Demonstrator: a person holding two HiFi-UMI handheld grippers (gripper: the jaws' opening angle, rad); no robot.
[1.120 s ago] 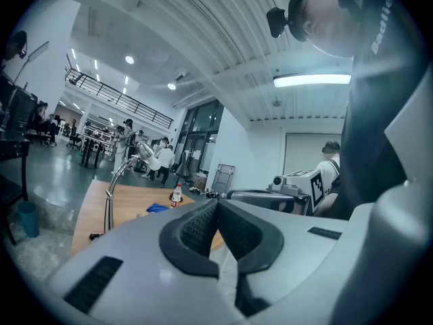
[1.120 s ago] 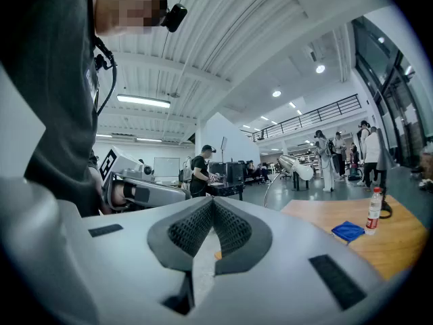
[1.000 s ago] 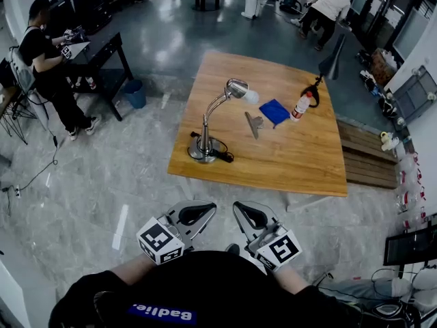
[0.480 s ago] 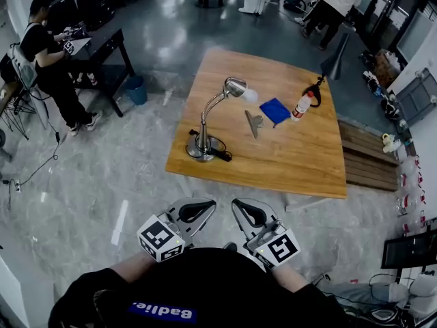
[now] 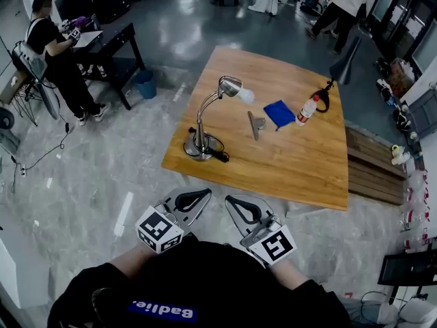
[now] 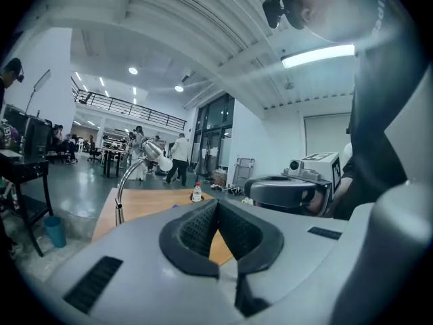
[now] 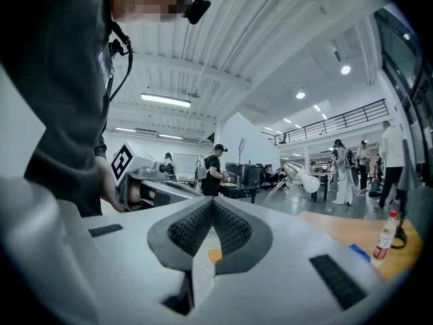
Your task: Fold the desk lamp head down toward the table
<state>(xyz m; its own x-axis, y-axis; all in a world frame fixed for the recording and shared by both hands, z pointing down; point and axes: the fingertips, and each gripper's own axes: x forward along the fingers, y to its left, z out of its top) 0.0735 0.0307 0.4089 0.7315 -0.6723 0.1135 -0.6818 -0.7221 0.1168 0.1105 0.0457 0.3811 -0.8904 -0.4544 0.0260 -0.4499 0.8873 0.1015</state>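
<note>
A chrome gooseneck desk lamp [image 5: 199,146] stands at the near left corner of the wooden table [image 5: 300,162]. Its head [image 5: 230,86] is raised, with the white bulb [image 5: 246,96] facing right. The lamp [image 6: 145,154] also shows far ahead in the left gripper view, and its head [image 7: 298,172] in the right gripper view. My left gripper [image 5: 199,197] and right gripper [image 5: 237,204] are held side by side near my body, over the floor and short of the table. Both are shut and empty, as the left gripper [image 6: 218,206] and right gripper [image 7: 212,205] show close up.
On the table lie a blue cloth [image 5: 280,113], a small bottle [image 5: 304,109], a metal clip [image 5: 255,124] and a black tool [image 5: 321,98]. A person [image 5: 58,53] stands by a black desk at the left, near a blue bin [image 5: 145,85]. A wooden pallet [image 5: 372,166] lies to the right.
Both grippers and my view have drifted toward the table, which now sits nearer and a little lower in the picture. The jaws stay shut and the lamp has not moved.
</note>
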